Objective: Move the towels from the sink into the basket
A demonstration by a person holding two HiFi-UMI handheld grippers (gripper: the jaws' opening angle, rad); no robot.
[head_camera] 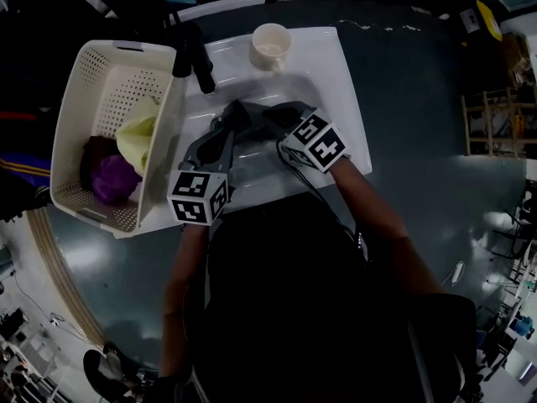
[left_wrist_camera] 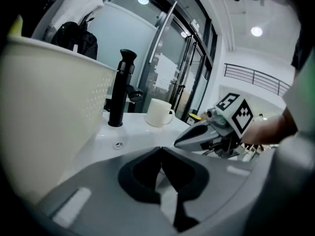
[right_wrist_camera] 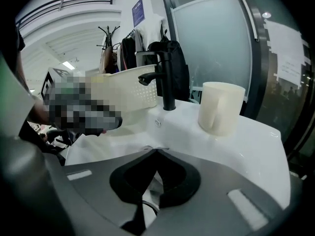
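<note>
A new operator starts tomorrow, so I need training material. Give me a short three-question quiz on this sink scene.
1. True or false: the cup stands on the sink's rim, outside the basket.
2. The purple towel lies: A) in the cup, B) in the basket, C) between a gripper's jaws.
3. Fill in: the left gripper and the right gripper both have their jaws ____.
Key: 1 true; 2 B; 3 shut.

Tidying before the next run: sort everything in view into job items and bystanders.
Job: sink, basket, yellow-green towel and purple towel in the basket, left gripper and right gripper, both shut and empty.
Lying about: white mug on the sink's ledge, black faucet.
</note>
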